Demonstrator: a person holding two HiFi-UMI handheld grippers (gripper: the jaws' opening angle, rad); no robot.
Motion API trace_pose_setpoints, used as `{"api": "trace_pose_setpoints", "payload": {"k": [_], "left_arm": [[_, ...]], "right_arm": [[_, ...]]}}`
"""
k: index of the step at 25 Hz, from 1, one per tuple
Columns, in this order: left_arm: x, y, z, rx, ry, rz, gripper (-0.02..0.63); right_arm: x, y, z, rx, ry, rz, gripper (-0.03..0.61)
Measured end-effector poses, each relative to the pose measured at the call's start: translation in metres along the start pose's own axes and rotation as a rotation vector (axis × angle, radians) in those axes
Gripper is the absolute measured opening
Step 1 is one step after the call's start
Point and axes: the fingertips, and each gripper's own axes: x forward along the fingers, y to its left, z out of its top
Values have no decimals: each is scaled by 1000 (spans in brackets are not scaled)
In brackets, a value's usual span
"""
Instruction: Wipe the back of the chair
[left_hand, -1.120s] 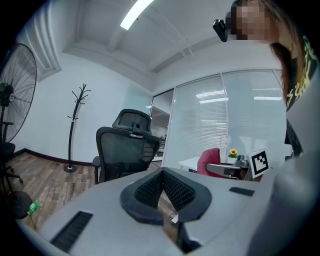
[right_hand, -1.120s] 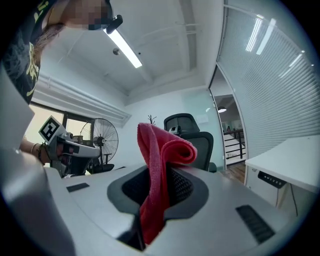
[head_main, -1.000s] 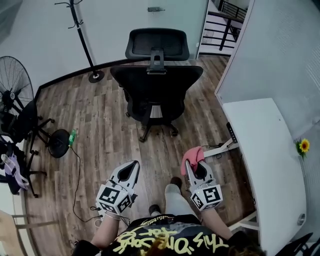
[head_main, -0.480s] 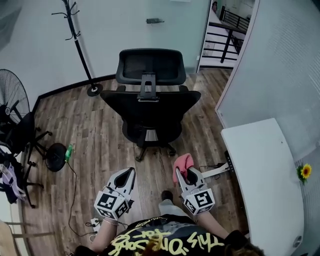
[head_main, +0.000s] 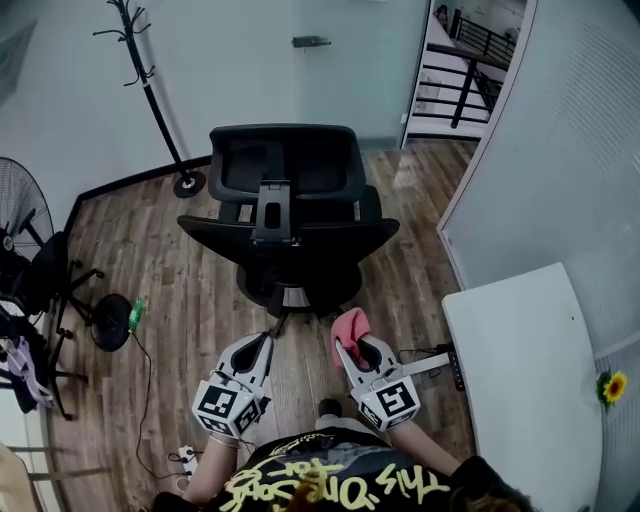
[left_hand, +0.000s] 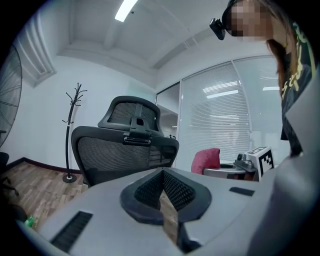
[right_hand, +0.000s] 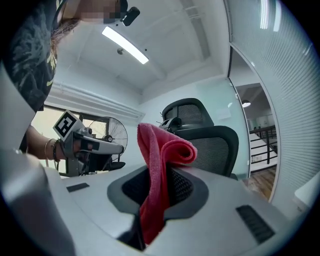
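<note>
Chair (head_main: 290, 238), ahead of right gripper (head_main: 352, 346) (cloth (head_main: 348, 324) pinched)

Behind its backrest the black mesh office chair (head_main: 288, 240) hides most of its seat and base, the black floor fan (head_main: 18, 215) is cut by the left edge, and the red cloth (right_hand: 162, 147) loses its lower end between the jaws of the right gripper (right_hand: 159, 180).

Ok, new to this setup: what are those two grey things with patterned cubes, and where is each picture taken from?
They are hand-held two-jaw grippers; a person holds one in each hand. The top-down picture comes from a head camera; the other two cameras ride on the grippers, looking along their jaws. The left gripper is shut and empty. The right gripper clamps a red cloth. Ahead, on the wooden floor, stands a black office chair, its back towards the person.
</note>
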Motion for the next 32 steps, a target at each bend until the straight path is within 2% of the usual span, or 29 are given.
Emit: {"api": "trace_pose_setpoints", "payload": {"k": [3,7,14,21,27,32], "left_arm": [[15,3,0,-12,5,21,-6],[30,8,1,-13,8,9,-6],[19,36,-37,-62,59,19,-6],[0,76,-57,-68,65,6,-6],[-25,110,-91,-82,104,-26,-6],[-40,125,-117,-93,123,-60,-6]], "right_arm": [[5,-18,-4,8,15,9,66],[18,-33,-14,-6,46,6,66],[42,-27,-46,21,119,-4,66],[70,-34,-80,105,165,-112,66],[99,-48,-112,154,181,-236,65],[117,-56,-140,204,192,-288,65]]}}
